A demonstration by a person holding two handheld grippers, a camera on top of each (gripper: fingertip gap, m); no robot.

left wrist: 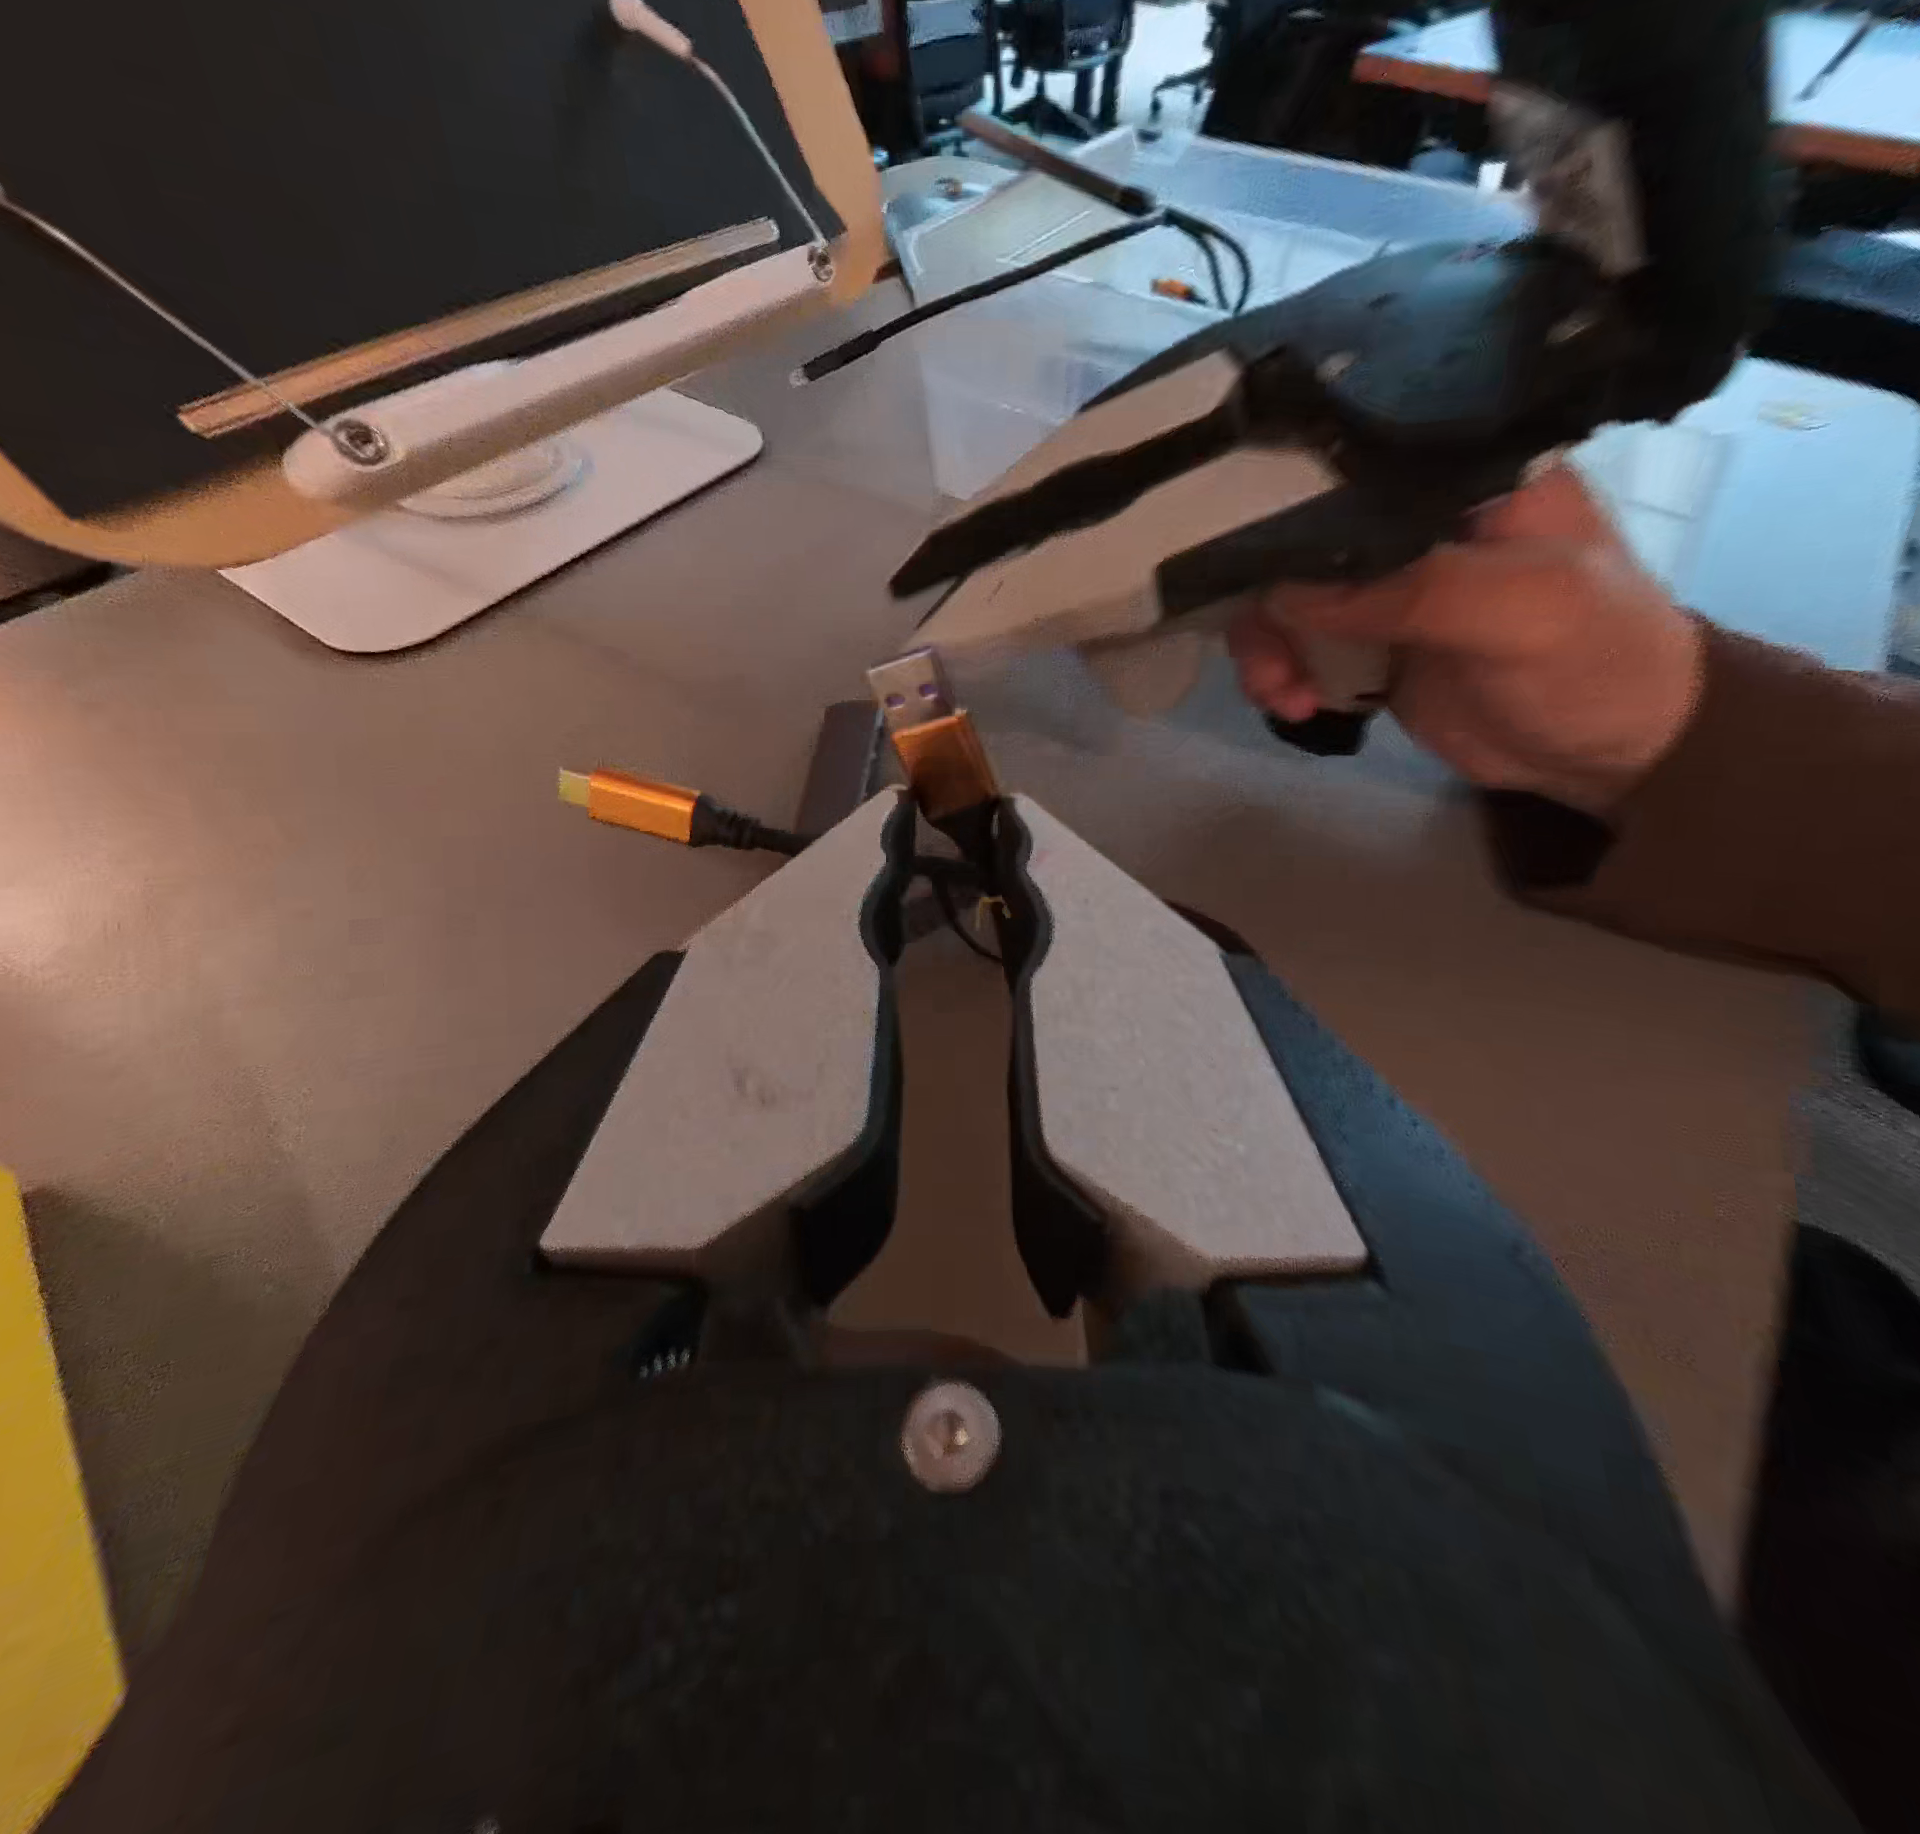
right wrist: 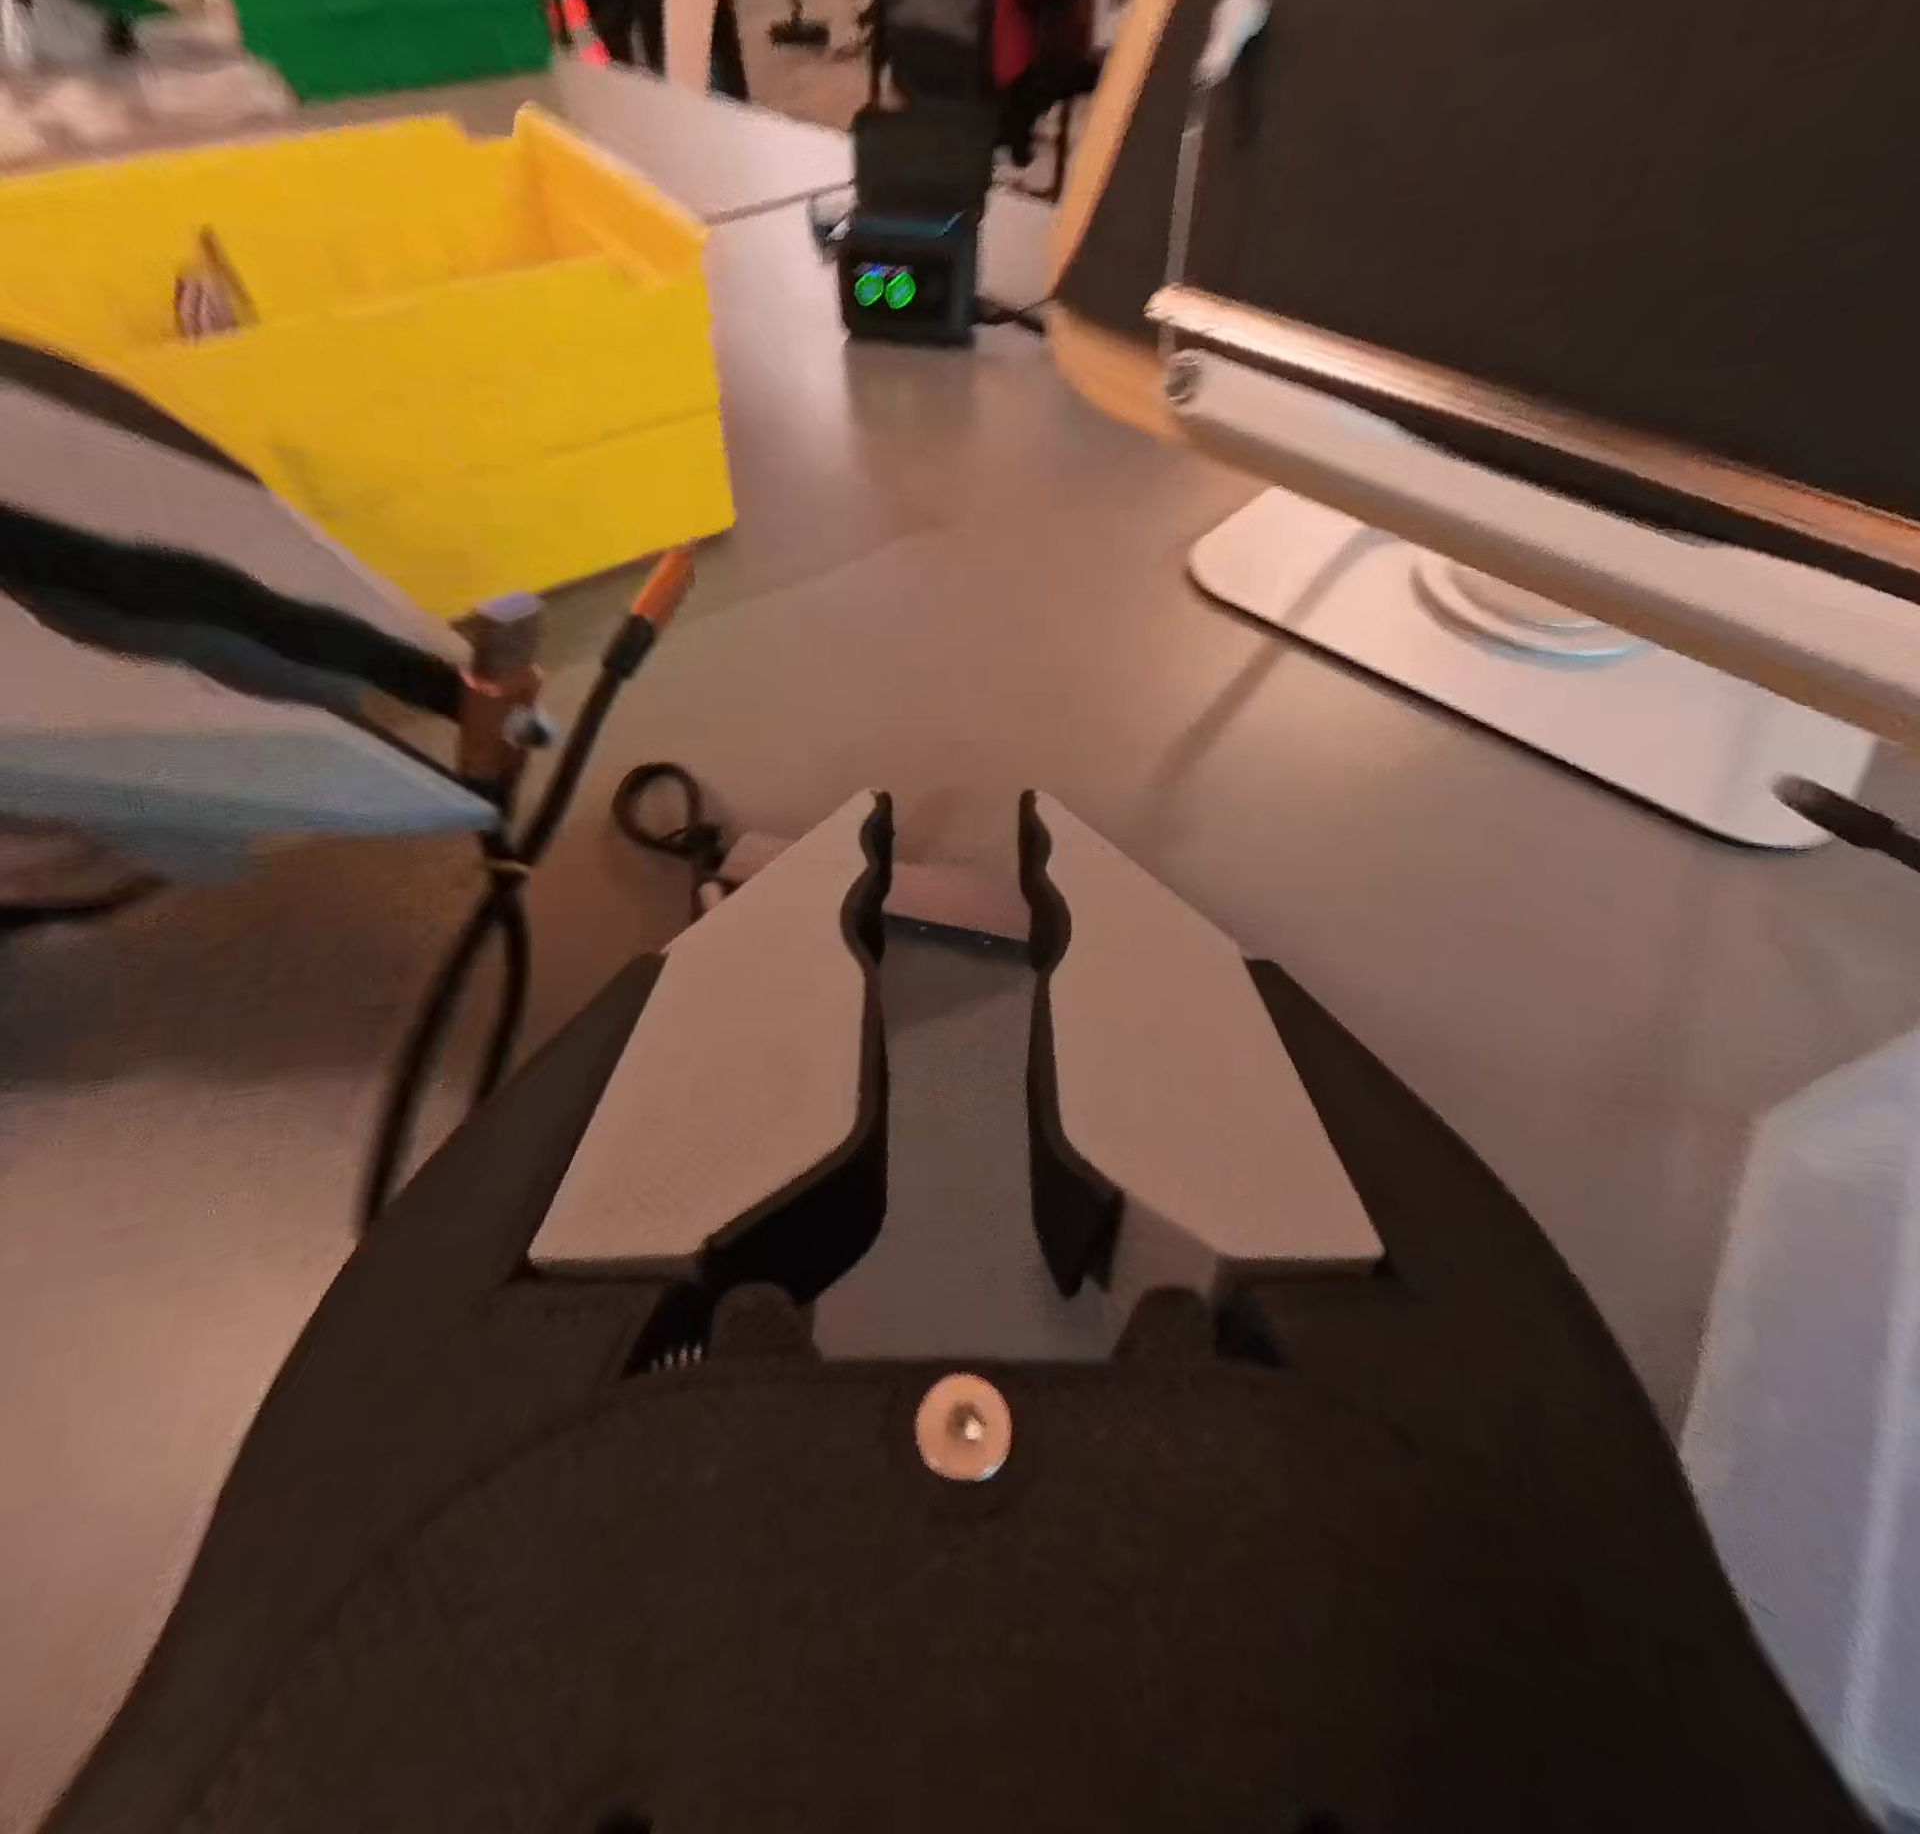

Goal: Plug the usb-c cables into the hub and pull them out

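My left gripper (left wrist: 951, 810) is shut on an orange USB plug (left wrist: 938, 745), whose metal end points up and forward. In the right wrist view this plug (right wrist: 497, 688) shows at the left. The cable's other orange plug (left wrist: 636, 803) lies on the table to the left. The dark grey hub (left wrist: 840, 758) lies just behind my left fingertips. My right gripper (right wrist: 956, 816) is open and empty, and the hub (right wrist: 954, 901) shows between its fingers. In the left wrist view the right gripper (left wrist: 914, 608) hovers above and right of the hub, held by a hand (left wrist: 1475, 641).
A monitor on a white stand (left wrist: 499, 537) fills the back left. A yellow bin (right wrist: 416, 350) stands beyond the left gripper, a small black box with green lights (right wrist: 909, 278) behind it. A thin black cable (left wrist: 935, 324) and a clear plastic box (left wrist: 1143, 257) lie at the back right.
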